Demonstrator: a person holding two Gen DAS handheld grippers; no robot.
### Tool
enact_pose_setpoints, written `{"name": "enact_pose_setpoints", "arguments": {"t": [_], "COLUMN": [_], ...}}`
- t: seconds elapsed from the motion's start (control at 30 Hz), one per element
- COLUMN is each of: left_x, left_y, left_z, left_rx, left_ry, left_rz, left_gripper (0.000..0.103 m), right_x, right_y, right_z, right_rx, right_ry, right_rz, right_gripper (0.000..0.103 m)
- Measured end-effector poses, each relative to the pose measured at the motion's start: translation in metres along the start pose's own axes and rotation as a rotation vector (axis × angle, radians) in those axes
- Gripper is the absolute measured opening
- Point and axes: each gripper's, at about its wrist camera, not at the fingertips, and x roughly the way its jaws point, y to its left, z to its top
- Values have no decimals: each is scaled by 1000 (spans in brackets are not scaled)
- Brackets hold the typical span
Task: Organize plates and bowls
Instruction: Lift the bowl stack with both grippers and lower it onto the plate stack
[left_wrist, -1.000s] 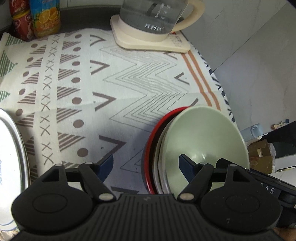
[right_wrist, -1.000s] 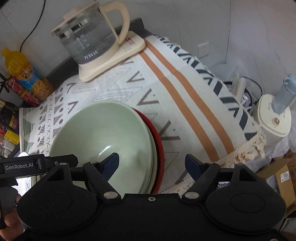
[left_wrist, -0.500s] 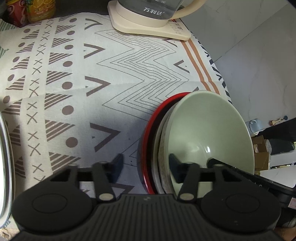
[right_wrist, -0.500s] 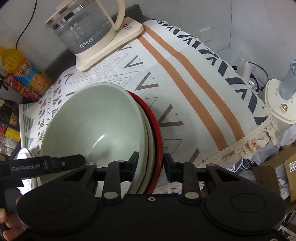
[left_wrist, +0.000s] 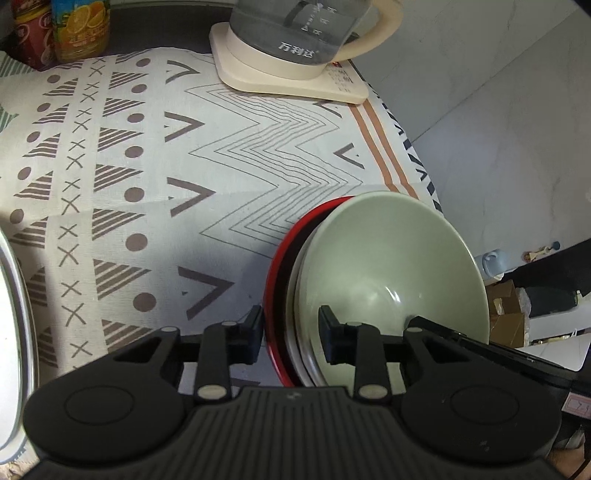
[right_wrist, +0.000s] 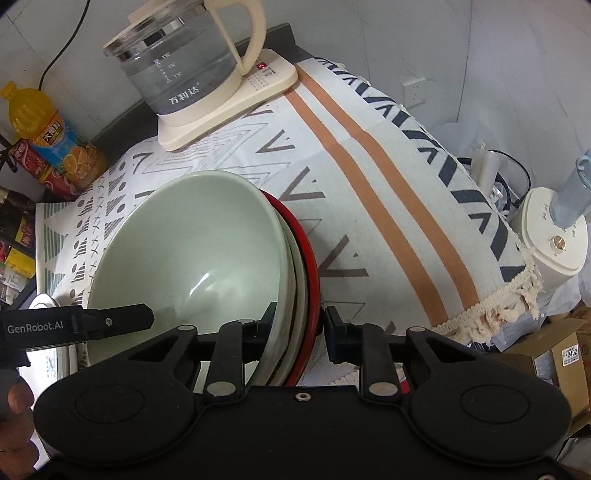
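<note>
A pale green bowl (left_wrist: 399, 258) (right_wrist: 192, 258) is nested in a white bowl (left_wrist: 295, 291) on a red plate (left_wrist: 277, 273) (right_wrist: 311, 258), all on the patterned cloth (left_wrist: 147, 184). My left gripper (left_wrist: 291, 328) straddles the stack's left rim. Its jaws are closing, one finger outside the red plate and one inside the green bowl, both touching. On the opposite rim my right gripper (right_wrist: 301, 321) clamps the same way, jaws also closing. The left gripper's finger (right_wrist: 110, 321) shows in the right wrist view.
A glass kettle (left_wrist: 288, 37) (right_wrist: 192, 62) on a cream base stands at the back, with drink bottles (left_wrist: 79, 29) (right_wrist: 55, 136) beside it. A metal-rimmed white tray (left_wrist: 14, 314) lies far left. The cloth's fringed edge (right_wrist: 498, 299) marks the table's right side, with a white appliance (right_wrist: 554, 240) beyond.
Both grippers' jaws have drawn in from wide open to pinch the stack's rim on opposite sides. The hands have barely shifted.
</note>
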Motion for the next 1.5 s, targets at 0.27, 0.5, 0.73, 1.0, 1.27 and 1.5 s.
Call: {"name": "enact_pose_setpoints", "arguments": {"t": [0.27,0.5,0.73,1.0,1.27,1.5], "left_x": [-1,9,17,3,-26,-69], "left_y": [10,11,11,17,39,72], "left_z": [-1,2,5,5,15,20], "left_rx": [-35,-60,-78,-89,-140,-209], "left_ry": [-25,-5,26,-2,-60,-133], "left_rz": [-19,-34,-27,-57,-48,-14], "left_gripper": [30,30,30,30,30,30], "right_x": [2,9,11,0,-2,-4], "right_y": [6,-3,-5,4,35,84], "right_z": [2,-1,2,8,17,26], "right_rx": [-11,29,42,30,-18,-99], "right_ry": [-9,11,30,-5,-13,-16], "right_rz": [-4,13,28,43,78,153], "right_gripper": [24,24,24,25,25,25]}}
